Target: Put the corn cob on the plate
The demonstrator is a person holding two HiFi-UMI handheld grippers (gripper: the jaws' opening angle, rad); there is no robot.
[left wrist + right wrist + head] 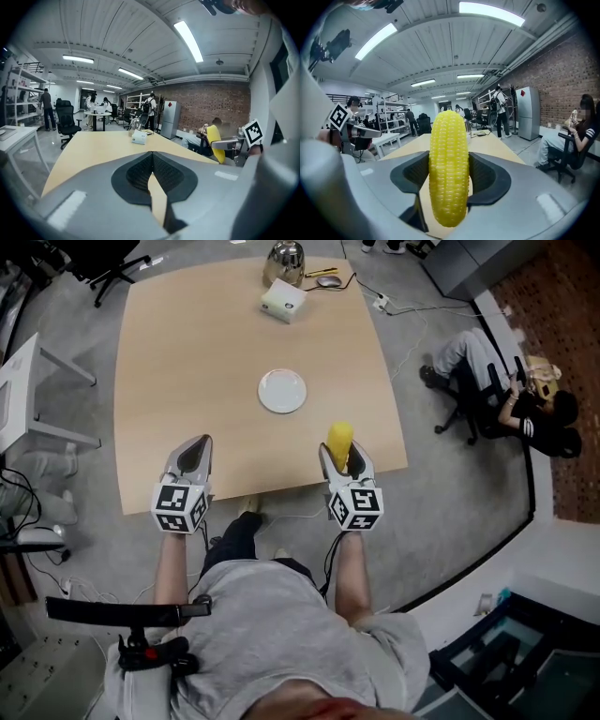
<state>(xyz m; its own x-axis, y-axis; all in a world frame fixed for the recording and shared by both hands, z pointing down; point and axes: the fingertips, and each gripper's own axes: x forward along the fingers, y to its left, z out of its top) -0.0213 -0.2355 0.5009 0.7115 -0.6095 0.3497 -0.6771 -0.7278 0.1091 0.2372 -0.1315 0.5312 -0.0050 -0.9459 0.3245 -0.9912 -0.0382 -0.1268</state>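
Your right gripper [343, 461] pinched the corn cob [339, 438] upright over the desk's [187, 362] near edge, the plate [282, 391] lying ahead and slightly left near the desk's middle; your left gripper [197, 450] was pressed together, empty.

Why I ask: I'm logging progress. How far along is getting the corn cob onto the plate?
Done: the right gripper is shut on the yellow corn cob, held upright. In hand: it hangs over the light wooden table at its near edge, short of the bare round white plate. Left: carry it over the plate and release. The left gripper is shut, empty.
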